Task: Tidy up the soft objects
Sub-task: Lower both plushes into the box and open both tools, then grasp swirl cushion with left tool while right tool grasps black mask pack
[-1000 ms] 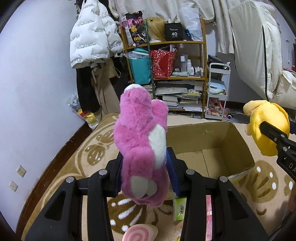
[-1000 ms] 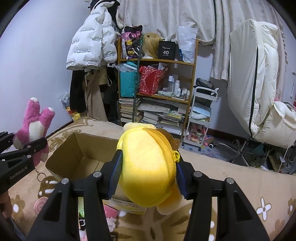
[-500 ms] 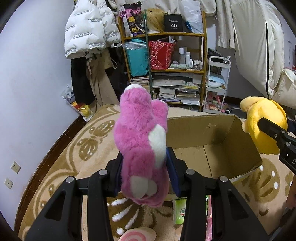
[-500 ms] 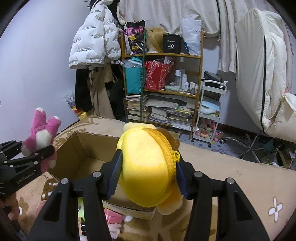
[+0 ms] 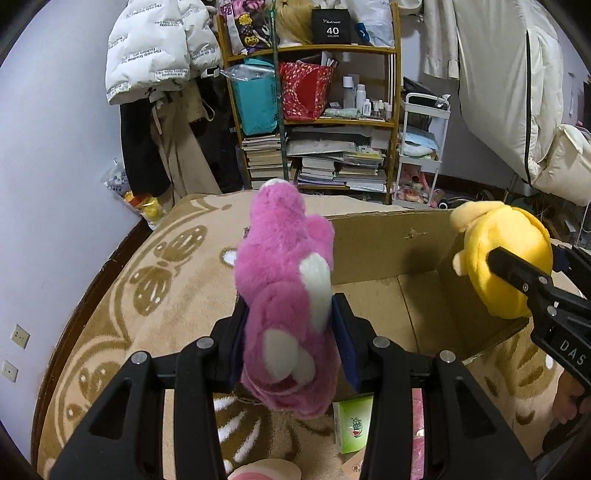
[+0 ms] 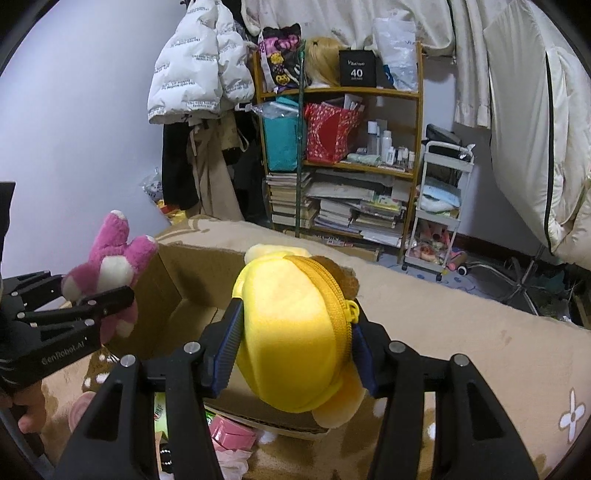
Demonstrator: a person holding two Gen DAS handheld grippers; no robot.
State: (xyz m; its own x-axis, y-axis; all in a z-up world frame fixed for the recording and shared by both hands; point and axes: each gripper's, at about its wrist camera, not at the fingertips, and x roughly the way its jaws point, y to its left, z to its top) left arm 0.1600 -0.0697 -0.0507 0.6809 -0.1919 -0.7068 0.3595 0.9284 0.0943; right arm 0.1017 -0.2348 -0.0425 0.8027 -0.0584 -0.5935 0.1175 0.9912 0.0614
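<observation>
Left wrist view: black box point(image 5: 334, 31) on shelf point(image 5: 314, 48) reads "40"

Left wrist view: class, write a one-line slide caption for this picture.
Left gripper clamps a pink plush toy above an open cardboard box; right gripper holds a yellow plush beside it.

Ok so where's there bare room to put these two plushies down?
The box floor is bare between its back wall and right wall. The rug left of the box is also bare. It is crowded at the near edge: a green pack and pink things lie there.
</observation>
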